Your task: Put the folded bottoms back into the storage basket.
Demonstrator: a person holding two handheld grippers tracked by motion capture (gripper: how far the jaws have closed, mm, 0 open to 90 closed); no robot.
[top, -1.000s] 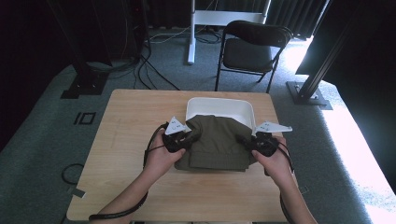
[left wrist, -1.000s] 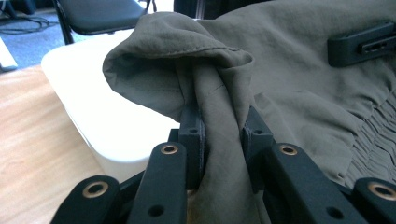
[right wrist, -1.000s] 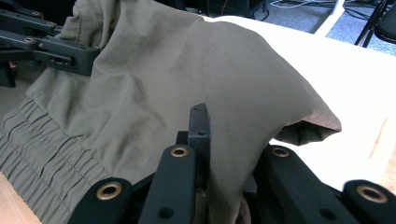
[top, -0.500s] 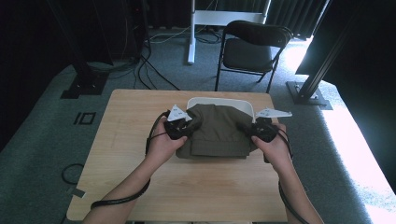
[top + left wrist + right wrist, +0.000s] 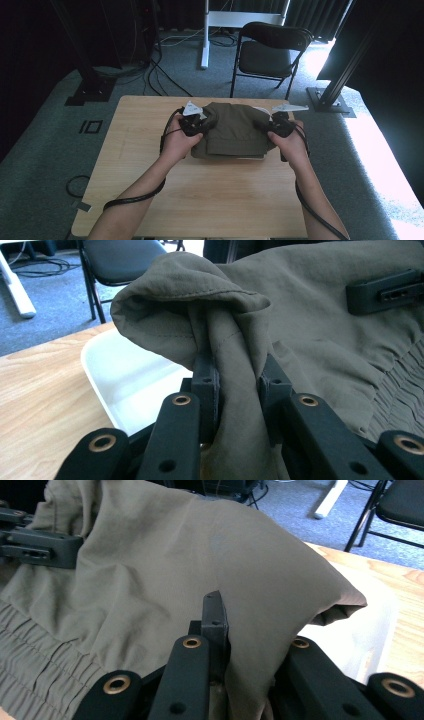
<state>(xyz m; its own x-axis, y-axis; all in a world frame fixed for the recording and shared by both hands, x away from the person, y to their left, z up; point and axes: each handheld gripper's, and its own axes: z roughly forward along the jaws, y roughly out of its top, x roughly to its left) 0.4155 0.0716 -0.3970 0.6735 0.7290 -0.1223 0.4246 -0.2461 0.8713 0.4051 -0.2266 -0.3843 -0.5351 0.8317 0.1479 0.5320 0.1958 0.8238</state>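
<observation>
The left hand-held gripper (image 5: 235,385) is clamped on a bunched fold of an olive-green folded garment (image 5: 234,129), its two black jaws pinching the cloth between them in the left gripper view. The right hand-held gripper (image 5: 250,630) is clamped on the opposite edge of the same garment, the fabric draped over one jaw and tucked between the pair in the right gripper view. From the high view, the left hand-held gripper (image 5: 196,122) and the right hand-held gripper (image 5: 272,125) hold the garment at its two sides, with the person's forearms reaching in from the near edge of the table (image 5: 150,200).

The garment hangs over a white tray (image 5: 130,375), covering most of it; a pale rim of the tray shows beside the cloth in the left gripper view and a strip of it peeks out below the garment's near edge in the high view. The tray sits toward the far side of the light wooden table. Beyond the table stands a black folding chair (image 5: 272,47) on grey carpet, with a white desk leg (image 5: 205,35) and loose cables (image 5: 160,75) farther back. Black stand bases flank the table on both sides.

The garment is a matte olive fabric, folded into a rough rectangle, with stitched hems at the gripped corner and a gathered, ribbed band visible along one edge in both gripper views.
</observation>
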